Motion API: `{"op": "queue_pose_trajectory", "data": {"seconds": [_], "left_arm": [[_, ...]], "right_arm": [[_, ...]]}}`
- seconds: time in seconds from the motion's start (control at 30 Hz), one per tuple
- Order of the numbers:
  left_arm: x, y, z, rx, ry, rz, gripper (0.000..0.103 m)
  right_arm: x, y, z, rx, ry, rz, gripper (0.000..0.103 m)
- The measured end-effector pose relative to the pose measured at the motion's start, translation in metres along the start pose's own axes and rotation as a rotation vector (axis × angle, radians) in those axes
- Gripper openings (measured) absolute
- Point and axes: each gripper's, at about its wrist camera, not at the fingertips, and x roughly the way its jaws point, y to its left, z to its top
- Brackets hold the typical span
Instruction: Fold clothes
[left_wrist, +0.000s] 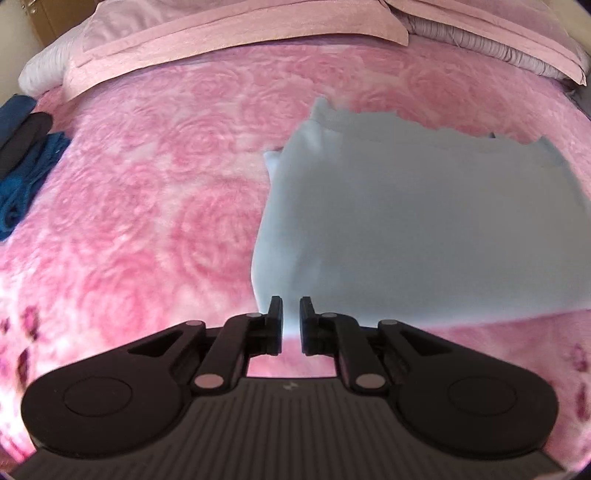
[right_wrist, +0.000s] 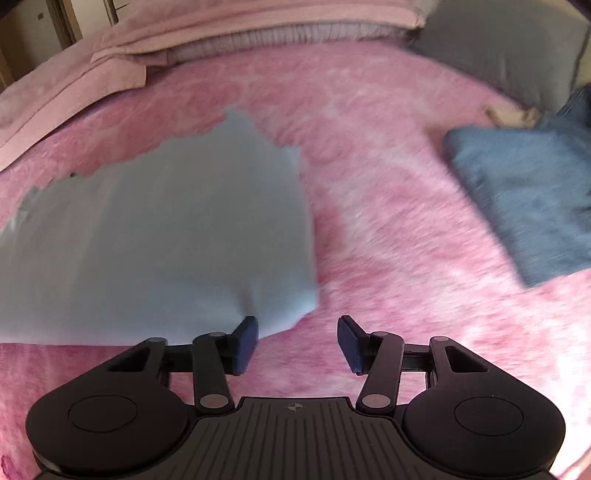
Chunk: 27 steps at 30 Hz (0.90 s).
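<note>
The left gripper (left_wrist: 291, 321), low in the centre of the left wrist view, is pinching the near left corner of the pale blue garment (left_wrist: 417, 221); a sliver of blue cloth is showing in the narrow slot between its fingers, so it is clenched on the fabric. The right gripper (right_wrist: 297, 341), low in the centre of the right wrist view, is standing released, its blue pads (right_wrist: 246, 343) apart with only the pink blanket (right_wrist: 369, 240) between them. The garment's near right corner (right_wrist: 288, 317) is lying just beside the left-hand pad, not inside the gap.

From there the garment is spreading up and away, filling the right half of the left view and the left half of the right view, its far edge ragged-looking against the blanket and blurred.

Judging by this, the step in hand is taking both near corners before carrying them over to the far edge. To do it well, the right gripper should be sliding toward the left of its frame until the corner sits squarely between the pads, then closing on all layers at once. Lifting with one corner alone is likely to be skewing the fold.

Further out, a folded blue cloth (right_wrist: 524, 199) is sitting at the right of the right view, dark clothes (left_wrist: 22, 155) at the left edge of the left view, and pink pillows (left_wrist: 236, 33) along the top.
</note>
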Motion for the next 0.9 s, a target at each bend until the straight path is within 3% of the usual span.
{"op": "queue_pose_trajectory", "data": {"seconds": [0.1,0.27,0.4,0.5,0.63,0.9], "left_arm": [[-0.036,-0.009,-0.012,-0.056,0.065,0.006,0.011],[-0.099,-0.021,-0.036,-0.149,0.096,-0.039,0.02],[-0.141,-0.026,-0.041,-0.131,0.077,-0.051,0.02],[-0.174,-0.027,-0.039,-0.12,0.022,-0.017,0.024],[-0.212,-0.026,-0.03,-0.121,-0.048,-0.025,0.028],[-0.245,-0.02,-0.018,-0.097,-0.1,-0.035,0.029]], "right_arm": [[-0.028,0.0,0.0,0.028,0.051,0.054,0.052],[-0.083,0.02,-0.004,0.03,0.116,0.17,0.052],[-0.121,0.042,0.0,-0.063,0.094,0.199,0.052],[-0.148,0.05,0.003,-0.082,0.077,0.201,0.052],[-0.18,0.055,0.002,-0.103,0.062,0.223,0.052],[-0.22,0.058,-0.002,-0.102,0.049,0.242,0.052]]}}
